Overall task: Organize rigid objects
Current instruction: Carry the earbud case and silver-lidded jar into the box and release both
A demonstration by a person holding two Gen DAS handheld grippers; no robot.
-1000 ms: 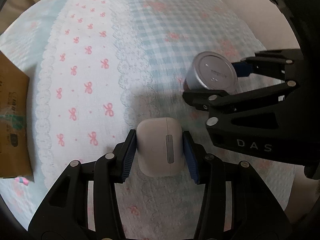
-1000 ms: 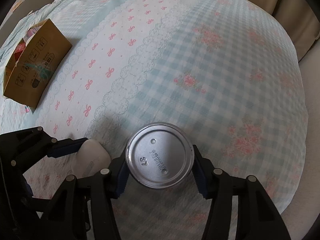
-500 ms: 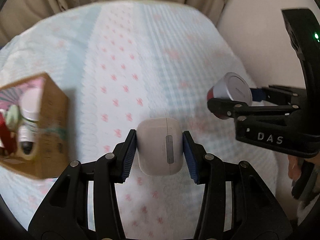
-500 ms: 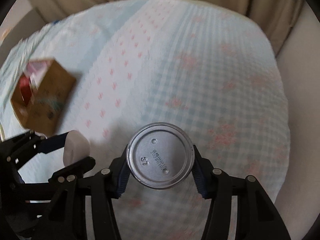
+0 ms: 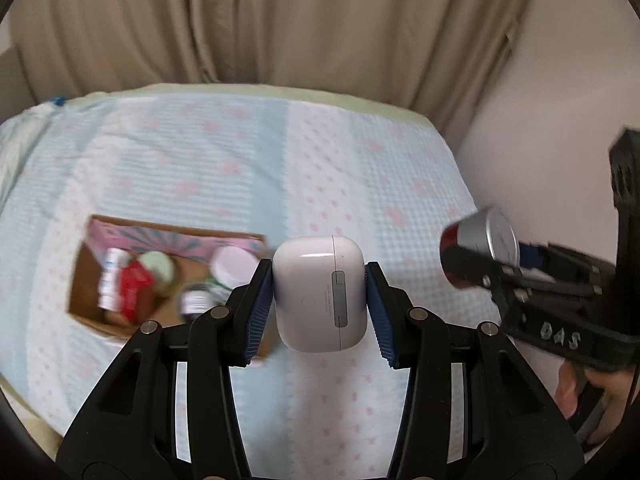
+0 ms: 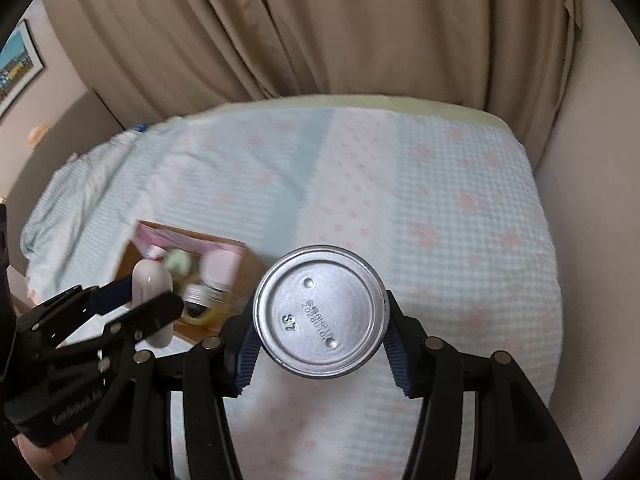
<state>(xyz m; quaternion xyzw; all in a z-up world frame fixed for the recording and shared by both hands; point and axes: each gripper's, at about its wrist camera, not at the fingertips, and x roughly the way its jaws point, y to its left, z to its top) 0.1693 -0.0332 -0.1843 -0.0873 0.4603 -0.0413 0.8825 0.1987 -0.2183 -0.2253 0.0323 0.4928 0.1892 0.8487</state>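
Observation:
My left gripper is shut on a white earbuds case and holds it in the air above the bed. My right gripper is shut on a silver can, its bottom facing the camera. The can and the right gripper also show at the right of the left wrist view. The left gripper with the case shows at the left of the right wrist view. An open cardboard box with bottles and jars lies on the bed, left of and below both grippers; it also shows in the right wrist view.
The bed has a light blue and white cover with pink bows. Beige curtains hang behind it. A pale wall runs along the bed's right side. A framed picture hangs at the far left.
Both grippers have risen and tilted up, still holding the case and the can. The bed has dropped away, and the box's open top and the curtains have come into view.

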